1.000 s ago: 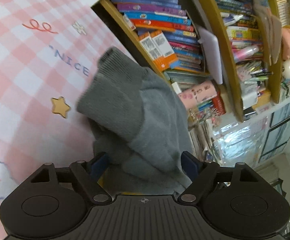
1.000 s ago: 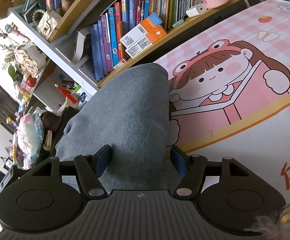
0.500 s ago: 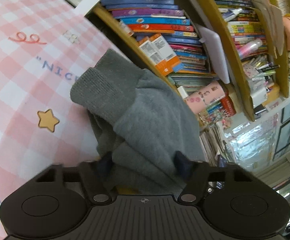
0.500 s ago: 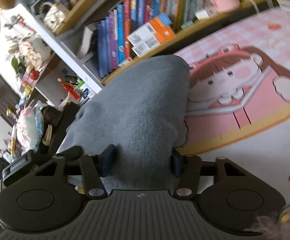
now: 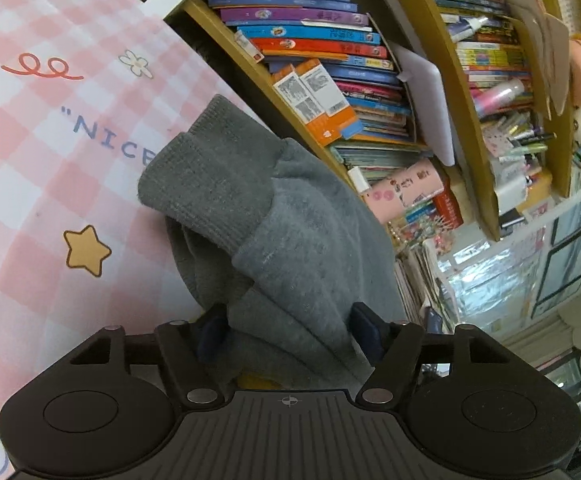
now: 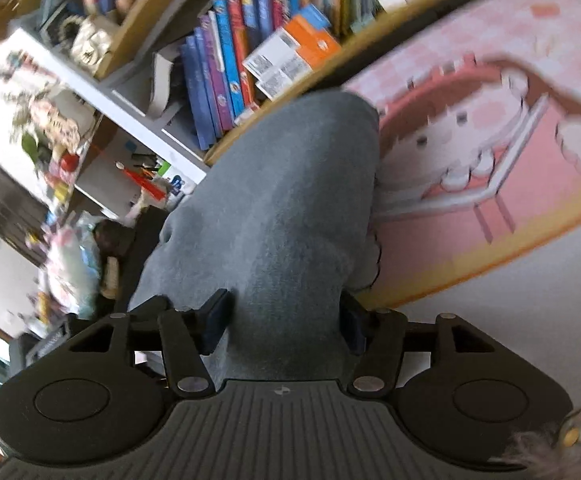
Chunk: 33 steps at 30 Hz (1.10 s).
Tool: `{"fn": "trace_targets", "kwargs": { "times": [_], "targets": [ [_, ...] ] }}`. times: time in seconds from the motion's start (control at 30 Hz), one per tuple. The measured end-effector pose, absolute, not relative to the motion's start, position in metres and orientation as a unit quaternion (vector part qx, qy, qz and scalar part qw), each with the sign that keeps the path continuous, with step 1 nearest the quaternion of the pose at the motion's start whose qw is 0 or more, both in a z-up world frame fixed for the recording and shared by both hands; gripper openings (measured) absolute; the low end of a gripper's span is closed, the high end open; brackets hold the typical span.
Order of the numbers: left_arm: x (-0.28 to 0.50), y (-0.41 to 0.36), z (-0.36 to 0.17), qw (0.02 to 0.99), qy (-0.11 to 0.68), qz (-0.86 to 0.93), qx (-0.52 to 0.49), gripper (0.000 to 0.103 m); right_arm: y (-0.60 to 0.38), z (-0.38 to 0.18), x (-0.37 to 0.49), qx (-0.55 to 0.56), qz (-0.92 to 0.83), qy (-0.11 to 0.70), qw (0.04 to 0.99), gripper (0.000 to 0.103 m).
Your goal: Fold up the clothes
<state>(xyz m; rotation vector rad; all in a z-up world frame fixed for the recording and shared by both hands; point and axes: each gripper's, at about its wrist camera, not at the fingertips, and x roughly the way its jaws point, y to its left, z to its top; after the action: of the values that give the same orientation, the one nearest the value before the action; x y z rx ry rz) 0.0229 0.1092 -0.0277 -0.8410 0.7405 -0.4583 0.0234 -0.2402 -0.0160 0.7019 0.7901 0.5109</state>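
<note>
We have the grey garment (image 5: 290, 240) gripped at both ends and raised off the table (image 5: 50, 140); the step in hand, as we judge it, is the lift that opens a fold, with the cloth not yet laid down.

Our left gripper (image 5: 288, 332) has its fingers (image 5: 364, 330) closed narrow on a bunched wad of the fabric; a ribbed cuff (image 5: 210, 184) juts out beyond them, over the pink checked cover near the table's far edge, where the bookshelf (image 5: 330, 60) begins.

Our right gripper (image 6: 284, 320) holds a smoother, broader stretch of the same garment (image 6: 286, 208), its fingers (image 6: 216, 318) pressed into the cloth from both sides; this part hangs past the far edge of the table, by the cartoon print (image 6: 490, 152) of the cover, and the right wrist view is smeared, so we read that hand as in motion.

How the middle of the garment hangs between our hands we cannot tell; neither view shows it.

The next move, we think, calls for drawing our hands apart until the cloth is taut and flat, then bringing it back over the table away from the shelf edge, and lowering it so the cuff end does not tuck under; the left hold is bunched, so it may need re-gripping at a cleaner edge before a neat fold is possible.
</note>
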Motion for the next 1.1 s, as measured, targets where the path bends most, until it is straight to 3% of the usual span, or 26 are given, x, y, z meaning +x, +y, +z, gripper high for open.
{"fn": "trace_targets", "kwargs": {
  "times": [0.13,0.3,0.4,1.1],
  "targets": [
    [0.025,0.103,-0.027,0.831,0.341,-0.209,-0.386,0.068,-0.238,-0.018,0.023,0.340,0.245,0.378,0.826,0.053],
    [0.017,0.101,-0.022,0.843,0.324,-0.218,-0.371,0.050,-0.227,-0.003,0.014,0.274,0.255,0.349,0.859,0.038],
    [0.012,0.101,-0.018,0.844,0.309,-0.230,-0.373,0.049,-0.223,0.008,0.008,0.243,0.259,0.326,0.876,0.035],
    [0.061,0.092,0.005,0.853,0.275,-0.252,-0.364,0.049,-0.232,0.038,0.055,0.225,0.281,0.283,0.889,0.034]
  ]
}}
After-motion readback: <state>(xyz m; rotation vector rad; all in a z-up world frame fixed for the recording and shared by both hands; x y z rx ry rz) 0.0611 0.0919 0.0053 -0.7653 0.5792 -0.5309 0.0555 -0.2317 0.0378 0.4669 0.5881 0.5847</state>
